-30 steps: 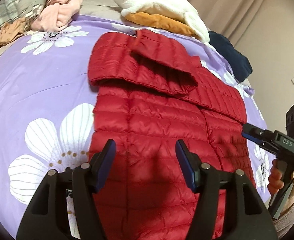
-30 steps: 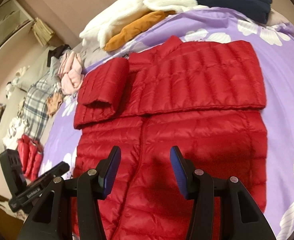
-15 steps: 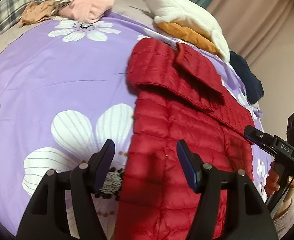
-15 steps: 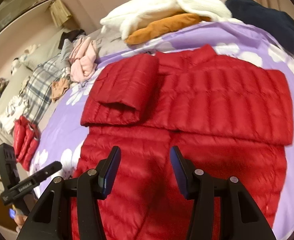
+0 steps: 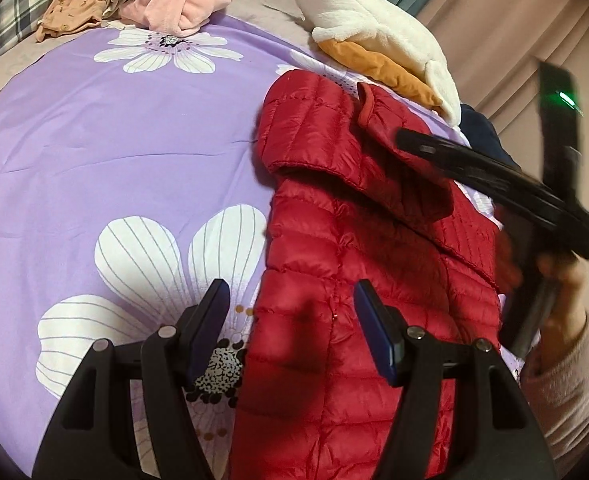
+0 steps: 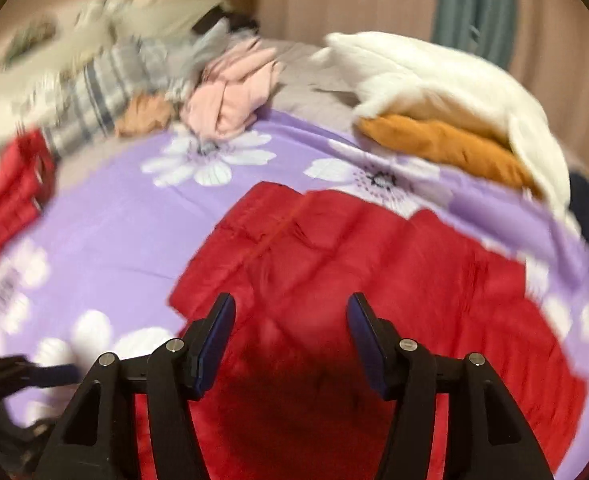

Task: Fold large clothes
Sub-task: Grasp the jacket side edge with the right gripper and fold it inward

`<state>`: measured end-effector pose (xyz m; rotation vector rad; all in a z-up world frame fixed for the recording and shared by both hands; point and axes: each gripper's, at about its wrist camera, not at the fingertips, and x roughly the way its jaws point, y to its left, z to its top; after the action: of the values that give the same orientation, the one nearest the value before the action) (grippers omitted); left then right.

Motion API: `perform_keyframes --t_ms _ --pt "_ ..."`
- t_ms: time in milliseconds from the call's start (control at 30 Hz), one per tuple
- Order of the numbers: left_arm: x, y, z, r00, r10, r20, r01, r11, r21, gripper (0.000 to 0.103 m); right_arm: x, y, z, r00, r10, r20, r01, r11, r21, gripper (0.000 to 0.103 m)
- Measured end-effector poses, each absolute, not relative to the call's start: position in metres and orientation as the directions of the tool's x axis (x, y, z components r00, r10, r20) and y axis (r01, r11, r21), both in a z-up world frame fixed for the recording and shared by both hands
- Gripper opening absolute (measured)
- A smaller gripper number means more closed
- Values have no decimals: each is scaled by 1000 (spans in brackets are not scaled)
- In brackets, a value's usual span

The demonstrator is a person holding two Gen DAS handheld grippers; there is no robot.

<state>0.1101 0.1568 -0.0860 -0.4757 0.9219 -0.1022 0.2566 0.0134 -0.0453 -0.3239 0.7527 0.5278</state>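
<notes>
We find the left gripper (image 5: 290, 326) with jaws apart and nothing between its pads, poised over the left side seam of the red quilted down jacket (image 5: 358, 272), one finger above the fabric and the other above the purple bedsheet printed with white flowers (image 5: 134, 152). The right gripper (image 6: 290, 338) is likewise unclenched and empty; its jaws have just been opening, and its view is blurred by movement. In our judgement the step in hand is taking hold of the jacket's edge for the next fold. To do it well, each gripper should straddle the hem or seam squarely, pinch both layers of the puffy shell, and lift evenly so the tucked sleeves do not slide out.

The jacket lies flat on the sheet, front down as far as we can tell, both sleeves folded across its upper back, collar pointing towards the white fleece garment (image 5: 374, 36) piled on an orange one (image 5: 382, 72). Quilting looks smooth, slippery and springy
</notes>
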Motion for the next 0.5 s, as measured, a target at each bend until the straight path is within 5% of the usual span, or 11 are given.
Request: perform_keyframes --t_ms 167,367,500 --pt "110 154 -82 607 -293 -739 -106 891 -440 64 276 43 -77 619 179 -765 -554 790 -264 58" --pt "107 149 -76 611 -292 -736 -89 898 -430 64 287 18 -76 637 163 -753 -473 855 -215 9" --pt "106 143 -75 608 -295 -737 -81 901 -427 64 284 -22 -51 682 215 -699 -387 917 -96 5"
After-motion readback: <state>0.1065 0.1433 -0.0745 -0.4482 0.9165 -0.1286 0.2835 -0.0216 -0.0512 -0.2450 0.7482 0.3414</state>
